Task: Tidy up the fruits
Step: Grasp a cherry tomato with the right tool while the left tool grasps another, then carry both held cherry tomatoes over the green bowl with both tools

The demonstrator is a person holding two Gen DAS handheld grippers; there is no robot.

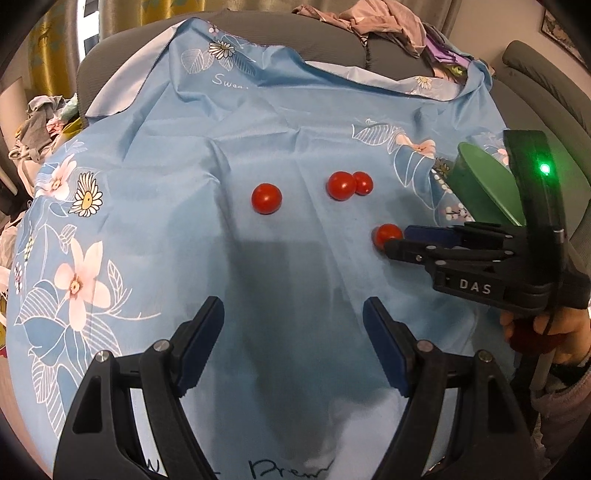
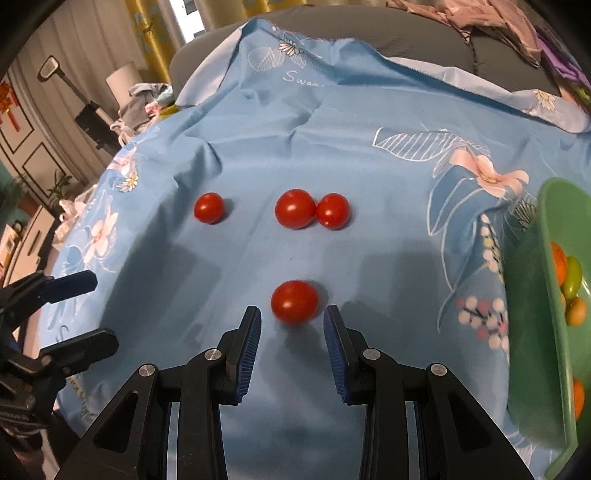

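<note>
Several red cherry tomatoes lie on a blue floral cloth [image 2: 369,129]. One tomato [image 2: 294,301] sits just ahead of my open right gripper [image 2: 291,325], between its fingertips but not clamped; it also shows in the left wrist view [image 1: 386,235]. A touching pair [image 2: 295,208] [image 2: 333,211] and a single tomato [image 2: 209,208] lie farther back. A green bowl [image 2: 532,295] at the right holds several orange and green fruits. My left gripper [image 1: 293,314] is open and empty over bare cloth, near the front.
The cloth covers a grey sofa [image 1: 332,40] with piled clothes [image 1: 388,22] on its back. More laundry [image 1: 40,118] lies at the left. The cloth is wrinkled toward the back.
</note>
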